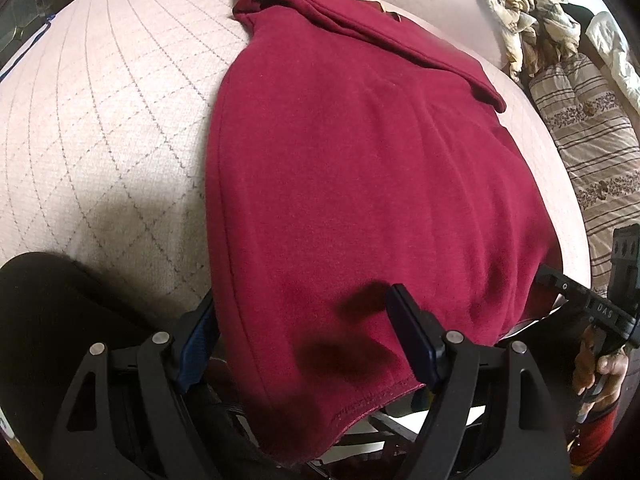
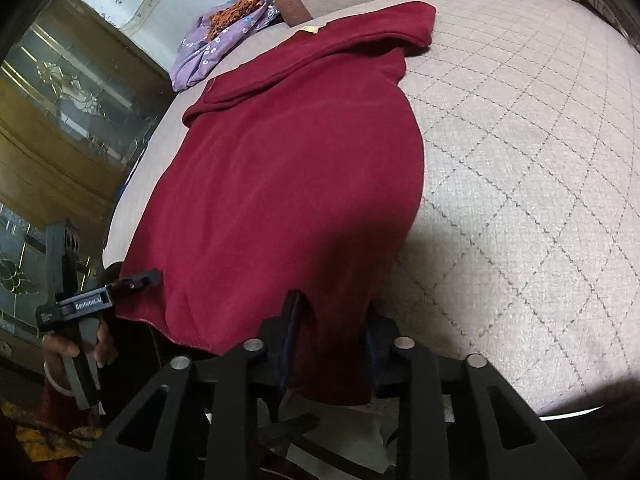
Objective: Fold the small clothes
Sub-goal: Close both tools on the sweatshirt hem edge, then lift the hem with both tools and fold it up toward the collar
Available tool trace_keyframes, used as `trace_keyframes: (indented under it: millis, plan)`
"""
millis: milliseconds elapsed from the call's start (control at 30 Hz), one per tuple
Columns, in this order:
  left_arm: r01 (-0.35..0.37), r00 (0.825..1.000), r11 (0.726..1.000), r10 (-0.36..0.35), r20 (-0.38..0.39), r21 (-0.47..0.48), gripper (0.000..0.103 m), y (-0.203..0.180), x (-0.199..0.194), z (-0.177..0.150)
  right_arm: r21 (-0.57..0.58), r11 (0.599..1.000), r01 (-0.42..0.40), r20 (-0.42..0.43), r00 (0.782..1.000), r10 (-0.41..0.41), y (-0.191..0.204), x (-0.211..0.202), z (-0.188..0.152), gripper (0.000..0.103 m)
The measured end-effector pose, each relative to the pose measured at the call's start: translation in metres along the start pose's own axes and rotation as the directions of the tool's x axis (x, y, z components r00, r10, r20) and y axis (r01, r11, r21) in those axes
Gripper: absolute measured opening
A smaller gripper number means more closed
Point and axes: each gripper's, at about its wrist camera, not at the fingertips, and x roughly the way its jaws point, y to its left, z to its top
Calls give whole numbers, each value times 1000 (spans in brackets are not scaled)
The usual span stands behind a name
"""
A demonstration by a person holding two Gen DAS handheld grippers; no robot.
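1. The maroon garment (image 1: 360, 184) lies spread flat on the quilted bed (image 1: 104, 128), its hem hanging over the near edge, where both tools can reach it.
2. Left hand-held gripper (image 1: 304, 344): jaws wide, straddling the hem's left corner, not yet pinching.
3. Right hand-held gripper (image 2: 332, 344): jaws narrow around the right corner; whether they actually pinch it cannot be told.
4. Judgement: corner positions suit lifting the hem toward the collar.

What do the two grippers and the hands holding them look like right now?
Both are matte black, with angular linkage arms, silver round pivot pins and dark blue finger pads. From its own camera, the left gripper shows these clearly. The right gripper bears white "DAS" lettering; the left one's side reads "GenRobot.AI". The right hand is bare above a red sleeve.
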Motion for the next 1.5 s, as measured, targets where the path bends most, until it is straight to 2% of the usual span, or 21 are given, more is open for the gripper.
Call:
trace_keyframes:
  millis: [100, 167, 333, 433, 533, 567, 600, 667, 767, 867, 1000, 1167, 1300, 1367, 1500]
  plan:
    - [-3, 1000, 1000, 3, 3, 8, 80, 0, -1, -1, 6, 1000, -6, 3, 1000, 6, 2, -2, 0, 14]
    - [-7, 1000, 1000, 7, 6, 10, 80, -2, 0, 0, -14, 1000, 11, 8, 1000, -11, 5, -5, -2, 13]
    - [-14, 1000, 1000, 14, 17, 18, 80, -4, 1, -1, -42, 998, 56, -4, 998, -57, 15, 2, 0, 12]
    - [-24, 999, 999, 24, 24, 22, 77, -6, 1, -2, -50, 997, 55, -19, 998, -56, 17, 6, 0, 18]
    - [-50, 998, 998, 48, 44, 32, 57, -6, -1, -3, -50, 997, 66, -15, 998, -67, 18, 8, 1, 18]
    - [-46, 998, 998, 44, 50, 40, 43, -6, -4, -4, -47, 996, 69, -11, 997, -70, 19, 7, 1, 15]
    - [-38, 998, 998, 36, 53, 47, 25, -6, -6, -4, -35, 997, 62, -2, 998, -62, 19, 5, 1, 12]
    - [-21, 998, 999, 18, 55, 42, 8, -3, -11, -3, -23, 999, 34, 9, 999, -33, 19, 2, 2, 11]
    - [69, 996, 998, -69, 64, 2, 6, 6, -23, 1, -27, 999, -22, 57, 998, 24, 24, -15, 2, 10]
    - [121, 985, 993, -120, 122, 3, 3, 11, -51, 2, -33, 998, -47, 84, 995, 49, 27, -29, 3, 10]
    - [143, 975, 990, -140, 170, -2, 3, 20, -72, 6, -37, 997, -69, 92, 993, 73, 29, -46, -3, 10]
    - [126, 983, 992, -124, 135, -6, 3, 19, -58, 9, -15, 997, -81, 82, 993, 82, 30, -43, -2, 10]
    - [153, 975, 988, -153, 162, 15, 3, 11, -67, 17, -20, 995, -99, 84, 991, 101, 35, -46, 7, 10]
    - [158, 968, 987, -159, 196, 23, 3, 9, -74, 30, -28, 993, -115, 104, 988, 117, 36, -51, 19, 10]
    - [133, 956, 991, -135, 262, 26, 3, 8, -78, 66, -47, 991, -129, 196, 971, 135, 40, -63, 61, 10]
